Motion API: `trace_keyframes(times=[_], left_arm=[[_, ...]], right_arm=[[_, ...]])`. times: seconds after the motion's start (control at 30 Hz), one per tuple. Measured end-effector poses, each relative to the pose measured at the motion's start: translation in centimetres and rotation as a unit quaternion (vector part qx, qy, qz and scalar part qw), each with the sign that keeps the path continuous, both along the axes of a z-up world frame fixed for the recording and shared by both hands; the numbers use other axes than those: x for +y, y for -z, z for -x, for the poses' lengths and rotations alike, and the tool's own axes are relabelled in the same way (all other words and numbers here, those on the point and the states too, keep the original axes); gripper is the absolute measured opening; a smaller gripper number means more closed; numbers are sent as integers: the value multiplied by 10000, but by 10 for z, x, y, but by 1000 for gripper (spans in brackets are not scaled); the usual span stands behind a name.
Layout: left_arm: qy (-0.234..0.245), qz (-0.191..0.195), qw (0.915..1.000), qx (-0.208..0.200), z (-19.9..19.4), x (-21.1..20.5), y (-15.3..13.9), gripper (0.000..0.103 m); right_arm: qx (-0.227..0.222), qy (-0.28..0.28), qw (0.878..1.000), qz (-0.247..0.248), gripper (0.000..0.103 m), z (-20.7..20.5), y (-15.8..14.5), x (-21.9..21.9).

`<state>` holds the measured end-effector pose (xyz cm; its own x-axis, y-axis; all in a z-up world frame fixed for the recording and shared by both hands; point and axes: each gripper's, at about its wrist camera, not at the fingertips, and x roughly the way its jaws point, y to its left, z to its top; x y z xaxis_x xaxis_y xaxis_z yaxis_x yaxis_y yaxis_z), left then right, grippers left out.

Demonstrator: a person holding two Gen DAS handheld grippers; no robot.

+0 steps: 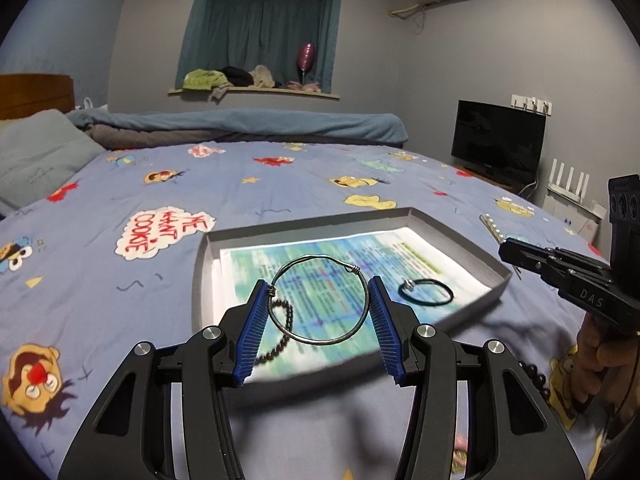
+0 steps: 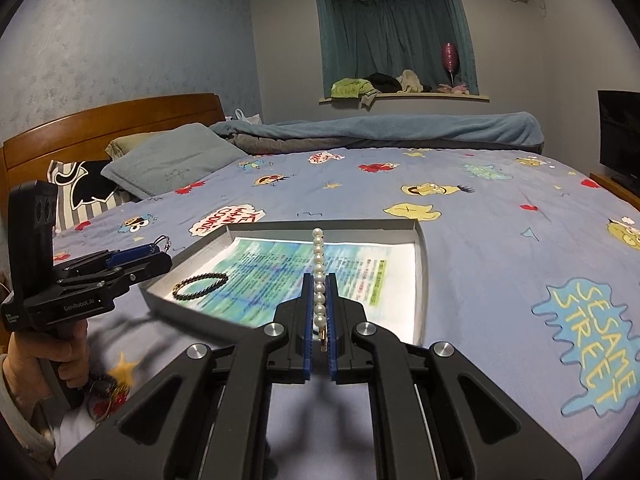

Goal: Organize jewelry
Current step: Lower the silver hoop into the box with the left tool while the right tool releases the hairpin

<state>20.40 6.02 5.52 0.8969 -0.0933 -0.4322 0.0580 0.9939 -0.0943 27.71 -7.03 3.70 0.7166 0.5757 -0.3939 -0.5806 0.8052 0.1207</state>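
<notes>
My left gripper is shut on a silver wire bangle, its blue pads pressing the ring from both sides, above the near end of a shallow grey tray lined with printed paper. Inside the tray lie a dark beaded bracelet and a black ring with a silver bead. My right gripper is shut on a straight pearl strip, held over the tray. The right wrist view also shows the left gripper, the bangle and the beaded bracelet.
The tray rests on a bed with a blue cartoon-print sheet. More loose jewelry lies on the sheet by the person's hand. Pillows and a wooden headboard are at the left, a folded blanket at the far edge, a TV at the right.
</notes>
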Motion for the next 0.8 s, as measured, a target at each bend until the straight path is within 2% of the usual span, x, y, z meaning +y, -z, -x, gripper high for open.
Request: trace_keyframes(times=[0.3, 0.57, 0.8], left_arm=[[143, -7, 9981, 602, -41, -1, 17, 52], [302, -8, 9922, 1208, -62, -3, 34, 52], [351, 81, 9903, 1342, -66, -1, 40, 52]], right_arm=[[439, 93, 9989, 163, 5, -36, 11, 12], [770, 91, 9958, 496, 5, -52, 24, 26], [855, 65, 9940, 676, 6, -54, 29, 34]])
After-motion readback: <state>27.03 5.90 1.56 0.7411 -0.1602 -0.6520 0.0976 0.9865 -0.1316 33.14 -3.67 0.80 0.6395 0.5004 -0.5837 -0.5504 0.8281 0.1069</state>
